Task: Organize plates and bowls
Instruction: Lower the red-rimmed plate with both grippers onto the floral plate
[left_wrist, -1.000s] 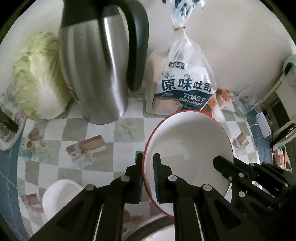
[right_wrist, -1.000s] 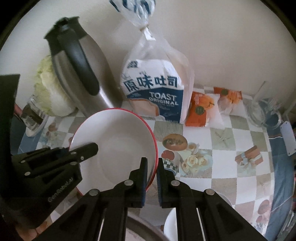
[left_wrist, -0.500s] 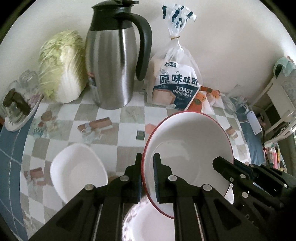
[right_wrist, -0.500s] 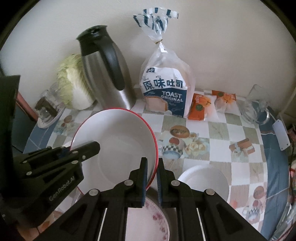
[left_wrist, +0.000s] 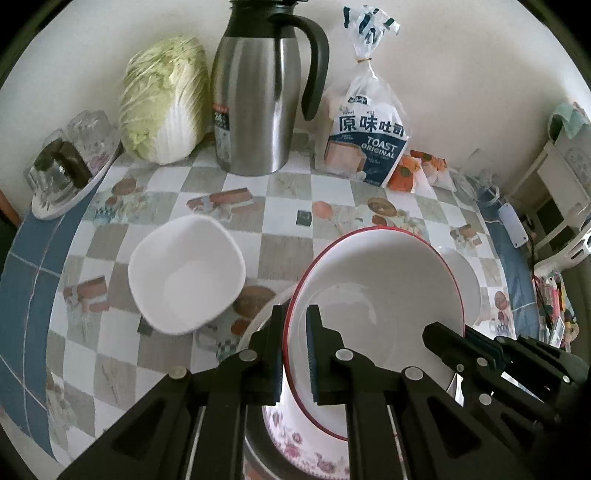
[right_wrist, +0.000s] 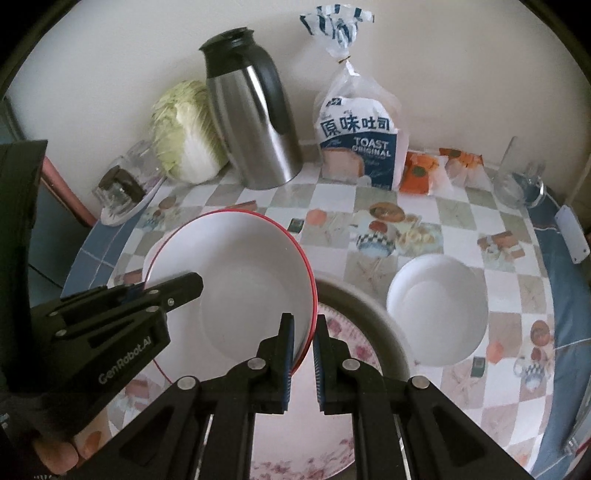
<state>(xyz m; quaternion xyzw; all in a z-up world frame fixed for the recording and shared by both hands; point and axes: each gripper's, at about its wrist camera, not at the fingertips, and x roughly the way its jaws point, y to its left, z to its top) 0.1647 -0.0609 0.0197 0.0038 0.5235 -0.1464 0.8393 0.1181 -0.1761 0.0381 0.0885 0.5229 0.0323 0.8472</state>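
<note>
Looking down your left wrist view, you had the left gripper (left_wrist: 295, 341) clamped on the near-left rim of the white, red-rimmed round ceramic bowl (left_wrist: 376, 295), its jaws pressed together on that edge. That bowl hung tilted above a floral-patterned white plate (left_wrist: 306, 443) lying beneath it. Left of the red-rimmed bowl sat a white squarish ceramic bowl (left_wrist: 186, 273) on the checked tablecloth (left_wrist: 284, 188); behind it stood the steel jug with a black handle (left_wrist: 258, 99), with a pale green cabbage (left_wrist: 162, 99) to the jug's left and a bag of toast bread (left_wrist: 365, 140) to its right. Your right gripper (left_wrist: 458, 341) gripped the bowl's right rim.

From your right wrist view, the right gripper (right_wrist: 303, 339) was likewise clamped on the red-rimmed bowl (right_wrist: 236, 280), jaws closed on its right edge, and the left gripper (right_wrist: 144, 291) held the opposite edge. Right of that bowl rested a white round ceramic bowl (right_wrist: 439, 306). The floral plate (right_wrist: 347, 332) showed just under the red-rimmed bowl.
</note>
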